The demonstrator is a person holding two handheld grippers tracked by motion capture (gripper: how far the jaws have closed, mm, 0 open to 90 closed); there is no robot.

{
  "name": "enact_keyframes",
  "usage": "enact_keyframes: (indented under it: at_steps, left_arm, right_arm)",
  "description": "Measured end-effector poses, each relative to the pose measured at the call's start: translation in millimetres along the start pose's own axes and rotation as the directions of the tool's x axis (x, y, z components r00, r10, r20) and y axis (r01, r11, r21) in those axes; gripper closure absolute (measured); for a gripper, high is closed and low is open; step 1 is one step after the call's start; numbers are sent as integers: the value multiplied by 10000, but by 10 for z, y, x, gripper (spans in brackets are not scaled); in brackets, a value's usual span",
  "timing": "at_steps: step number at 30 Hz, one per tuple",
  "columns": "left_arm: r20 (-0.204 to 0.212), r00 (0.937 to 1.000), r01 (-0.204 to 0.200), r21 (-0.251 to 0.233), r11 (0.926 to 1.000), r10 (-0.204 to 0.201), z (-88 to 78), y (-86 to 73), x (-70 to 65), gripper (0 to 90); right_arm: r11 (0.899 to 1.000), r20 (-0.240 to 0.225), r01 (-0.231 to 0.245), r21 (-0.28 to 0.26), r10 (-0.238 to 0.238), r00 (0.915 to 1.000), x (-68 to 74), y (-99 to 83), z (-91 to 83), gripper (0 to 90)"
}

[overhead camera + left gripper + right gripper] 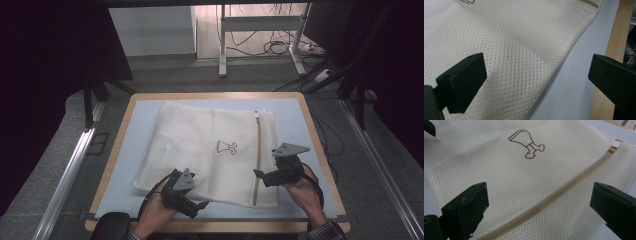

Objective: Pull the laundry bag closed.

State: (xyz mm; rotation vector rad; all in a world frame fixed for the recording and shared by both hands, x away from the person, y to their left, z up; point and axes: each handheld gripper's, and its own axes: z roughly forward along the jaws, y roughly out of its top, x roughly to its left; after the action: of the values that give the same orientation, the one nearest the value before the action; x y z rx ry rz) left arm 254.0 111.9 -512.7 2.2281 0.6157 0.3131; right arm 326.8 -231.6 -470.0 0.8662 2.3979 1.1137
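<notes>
Pale blue tabletop point(135, 150), flat white honeycomb-mesh bag point(200, 145)

Black two-jaw left tool point(200, 205) and right tool point(258, 174), each topped by a grey three-cornered plate, trailing black cable; blocky jaws with small screw holes; plaid cuffs.

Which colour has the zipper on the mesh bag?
The zipper is beige, slightly darker than the cream mesh bag. The right gripper view shows it best.

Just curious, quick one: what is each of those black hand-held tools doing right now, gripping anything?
Left tool: open, empty, over the white mesh zippered laundry bag.
Right tool: open, empty, over the same bag.
</notes>
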Motion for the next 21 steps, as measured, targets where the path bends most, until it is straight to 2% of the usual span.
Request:
enact_keyframes:
  at_steps: [21]
  left_arm:
    - [-557,9973,461,-423,9980,-485,-286,-139,125,15]
  right_arm:
    - [9983,238,25,-577,-11,9997,85,-163,-325,14]
